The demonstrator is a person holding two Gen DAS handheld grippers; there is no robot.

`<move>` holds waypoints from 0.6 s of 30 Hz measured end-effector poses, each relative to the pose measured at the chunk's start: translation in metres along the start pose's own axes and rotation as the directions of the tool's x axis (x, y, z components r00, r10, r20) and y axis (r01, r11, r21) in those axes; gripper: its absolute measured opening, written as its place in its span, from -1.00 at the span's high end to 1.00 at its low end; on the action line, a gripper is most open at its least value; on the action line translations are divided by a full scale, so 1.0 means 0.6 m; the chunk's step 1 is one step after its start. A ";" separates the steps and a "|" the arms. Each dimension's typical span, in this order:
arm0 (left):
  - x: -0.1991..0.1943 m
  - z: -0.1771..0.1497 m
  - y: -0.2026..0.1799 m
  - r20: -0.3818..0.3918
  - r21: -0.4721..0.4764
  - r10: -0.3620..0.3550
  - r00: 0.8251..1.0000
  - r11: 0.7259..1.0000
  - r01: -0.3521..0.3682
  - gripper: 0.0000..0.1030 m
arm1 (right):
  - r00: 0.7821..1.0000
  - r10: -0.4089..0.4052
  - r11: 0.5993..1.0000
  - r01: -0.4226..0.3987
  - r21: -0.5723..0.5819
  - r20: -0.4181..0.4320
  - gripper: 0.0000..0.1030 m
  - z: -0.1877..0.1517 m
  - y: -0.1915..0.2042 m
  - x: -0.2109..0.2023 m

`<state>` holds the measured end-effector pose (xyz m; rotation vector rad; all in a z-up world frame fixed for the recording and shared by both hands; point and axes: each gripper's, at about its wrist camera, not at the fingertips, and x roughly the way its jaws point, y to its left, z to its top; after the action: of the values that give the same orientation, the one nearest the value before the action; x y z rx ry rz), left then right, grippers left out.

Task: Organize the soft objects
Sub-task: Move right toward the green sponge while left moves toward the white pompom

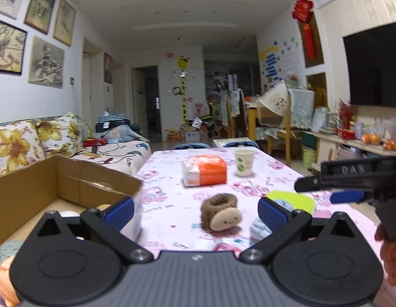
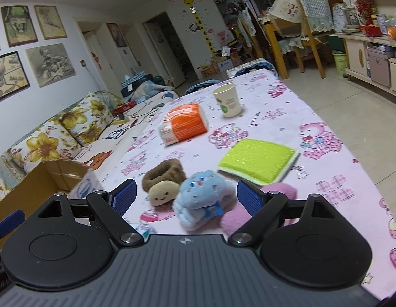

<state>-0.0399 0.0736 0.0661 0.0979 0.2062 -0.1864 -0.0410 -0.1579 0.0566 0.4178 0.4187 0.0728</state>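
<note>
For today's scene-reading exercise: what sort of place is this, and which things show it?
Most likely a family living and dining room: a floral sofa, a TV on the wall, a giraffe height chart, and dining chairs behind the table.

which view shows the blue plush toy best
The right wrist view: the blue plush toy lies whole and close between the open right gripper fingers. The left wrist view catches only a pale blue edge behind a finger.

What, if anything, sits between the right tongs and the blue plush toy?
Nothing visible does. The right tongs are open with the blue plush toy directly ahead between the fingers; the brown plush lies just to its left.
</note>
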 end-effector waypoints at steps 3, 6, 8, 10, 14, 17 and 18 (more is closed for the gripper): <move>0.001 -0.006 -0.016 -0.017 0.020 -0.026 1.000 0.999 0.026 -0.98 | 1.000 -0.016 1.000 0.016 0.013 0.001 -1.00 0.000 -0.004 0.000; 0.003 -0.012 -0.031 -0.042 0.034 -0.053 0.998 0.998 0.055 -0.98 | 1.000 -0.031 0.999 0.031 0.021 0.004 -1.00 0.000 -0.009 0.000; 0.004 -0.017 -0.042 -0.064 0.047 -0.076 0.995 0.996 0.079 -0.98 | 0.999 -0.048 0.999 0.048 0.025 0.010 -1.00 0.001 -0.013 -0.001; 0.003 -0.025 -0.052 -0.091 0.056 -0.100 0.991 0.993 0.106 -0.98 | 0.998 -0.068 0.997 0.067 0.032 0.014 -1.00 0.002 -0.022 0.000; 0.005 -0.042 -0.068 -0.161 0.060 -0.134 0.978 0.988 0.145 -0.98 | 0.991 -0.129 0.991 0.129 0.020 0.026 -1.00 0.008 -0.036 0.011; 0.009 -0.051 -0.077 -0.197 0.065 -0.139 0.970 0.986 0.155 -0.98 | 0.986 -0.164 0.986 0.163 0.034 0.023 -1.00 0.018 -0.058 0.029; 0.010 -0.054 -0.078 -0.207 0.062 -0.140 0.968 0.986 0.156 -0.98 | 0.986 -0.169 0.985 0.168 0.049 0.016 -1.00 0.021 -0.067 0.037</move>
<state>-0.0492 0.0307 0.0299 0.1799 0.4094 -0.3341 -0.0160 -0.1962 0.0423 0.4286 0.4354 -0.1059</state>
